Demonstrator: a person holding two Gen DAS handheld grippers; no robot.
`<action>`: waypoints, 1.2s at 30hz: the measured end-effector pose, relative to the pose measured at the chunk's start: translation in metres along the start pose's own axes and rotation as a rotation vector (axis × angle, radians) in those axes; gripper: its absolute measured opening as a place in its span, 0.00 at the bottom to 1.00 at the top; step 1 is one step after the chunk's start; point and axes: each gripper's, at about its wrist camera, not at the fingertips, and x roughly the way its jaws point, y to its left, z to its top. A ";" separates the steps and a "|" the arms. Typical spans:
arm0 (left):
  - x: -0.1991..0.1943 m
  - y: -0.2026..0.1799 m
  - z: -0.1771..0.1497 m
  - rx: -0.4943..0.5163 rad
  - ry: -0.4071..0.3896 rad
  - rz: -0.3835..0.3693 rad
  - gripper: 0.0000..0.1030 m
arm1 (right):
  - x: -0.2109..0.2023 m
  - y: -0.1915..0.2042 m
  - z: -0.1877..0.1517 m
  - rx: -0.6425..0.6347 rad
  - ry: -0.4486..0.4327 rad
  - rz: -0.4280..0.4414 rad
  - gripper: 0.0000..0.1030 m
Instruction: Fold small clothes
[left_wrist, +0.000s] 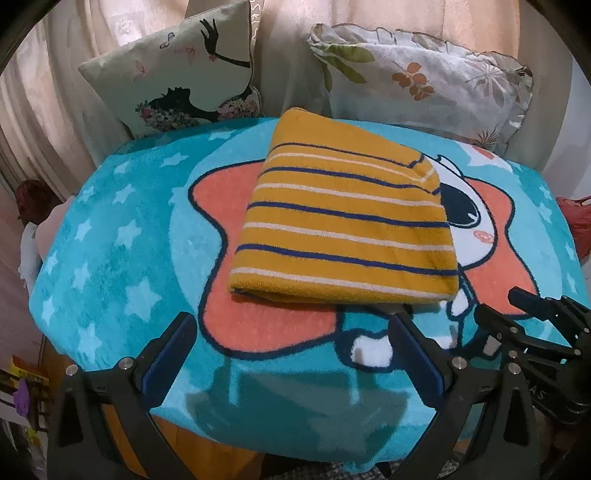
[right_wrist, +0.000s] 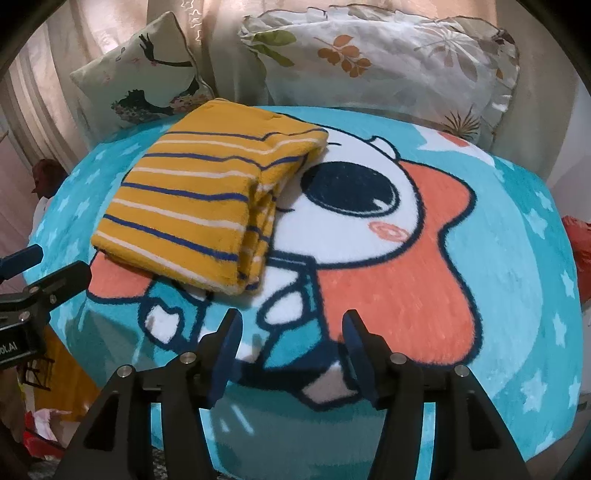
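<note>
The folded yellow striped garment (left_wrist: 343, 221) looks soft, light and floppy; best pinched at a corner. Left tongs (left_wrist: 291, 332) and right tongs (right_wrist: 291, 332) gape wide, empty

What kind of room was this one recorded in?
Most likely a bedroom: a fluffy teal cartoon blanket covers a bed-like surface, a floral ruffled pillow and a printed cushion lean against a drawn curtain, and a folded mustard striped garment lies on the blanket.
</note>
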 end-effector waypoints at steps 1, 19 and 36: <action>0.001 0.000 0.000 -0.003 0.004 0.003 1.00 | 0.001 0.000 0.001 -0.002 0.000 -0.001 0.60; 0.028 0.016 0.011 -0.029 0.081 -0.029 1.00 | 0.017 0.006 0.021 0.018 0.009 -0.026 0.62; 0.047 0.045 0.025 -0.037 0.132 -0.074 1.00 | 0.022 0.032 0.038 0.034 -0.003 -0.061 0.64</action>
